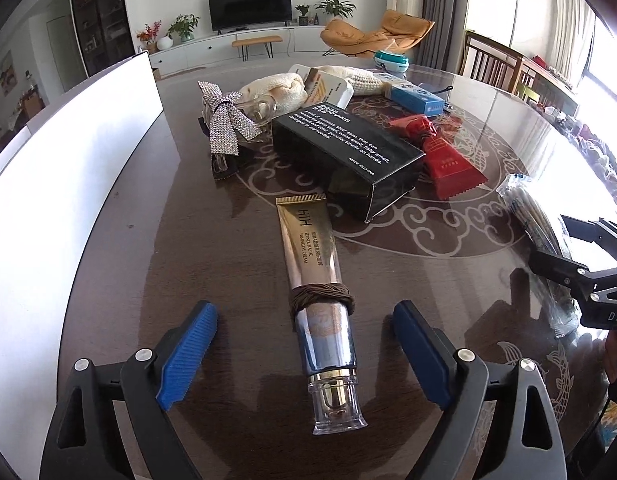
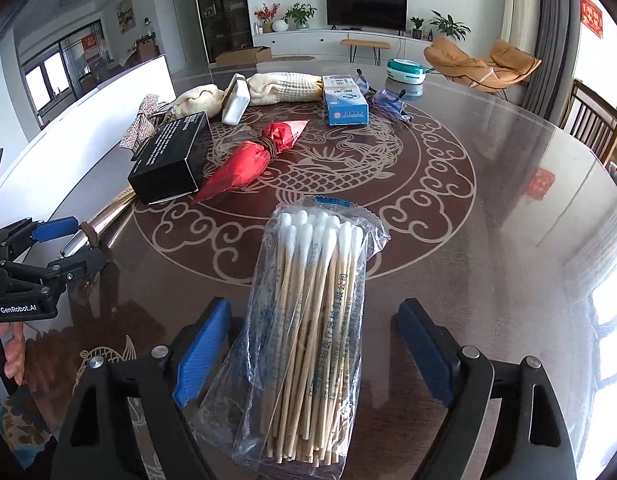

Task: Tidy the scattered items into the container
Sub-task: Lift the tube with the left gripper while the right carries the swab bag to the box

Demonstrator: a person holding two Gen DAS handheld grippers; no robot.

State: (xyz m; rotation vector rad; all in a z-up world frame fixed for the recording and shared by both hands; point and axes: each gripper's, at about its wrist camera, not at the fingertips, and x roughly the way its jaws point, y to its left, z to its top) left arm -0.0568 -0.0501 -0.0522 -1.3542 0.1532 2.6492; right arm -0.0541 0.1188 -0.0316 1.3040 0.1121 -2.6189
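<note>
While both tongs stand wide open and grip nothing, the left gripper (image 1: 304, 354) straddles a gold-and-blue cream tube (image 1: 318, 292) lying flat on the round table (image 2: 488, 240), clear cap toward the camera and a brown hair tie (image 1: 320, 300) wound round its middle; the blue pads (image 1: 190, 354) sit apart from the tube on either side. The right gripper (image 2: 312, 352) likewise brackets a clear bag of cotton swabs (image 2: 312, 312), white tips pointing away, near the table's front edge, the left pad just beside the plastic; contact cannot be told. Beyond the tube, toward the table's centre: a black soap box (image 1: 348, 152), one end open; just beside it on the right, a red sachet (image 2: 248, 160) cinched at its middle by a band. Left of the box, a rhinestone bow clip (image 1: 228, 120). Along the table's left edge stands the white container (image 1: 68, 184), its wall upright; its inside is not visible. Farther back: cream knitted cloths (image 2: 280, 86), a white flat case (image 2: 234, 100) leaning against them, a blue-and-white carton (image 2: 344, 106), and dark hair clips (image 2: 384, 100). Near the far edge, a teal-and-white round tin (image 2: 404, 70).
</note>
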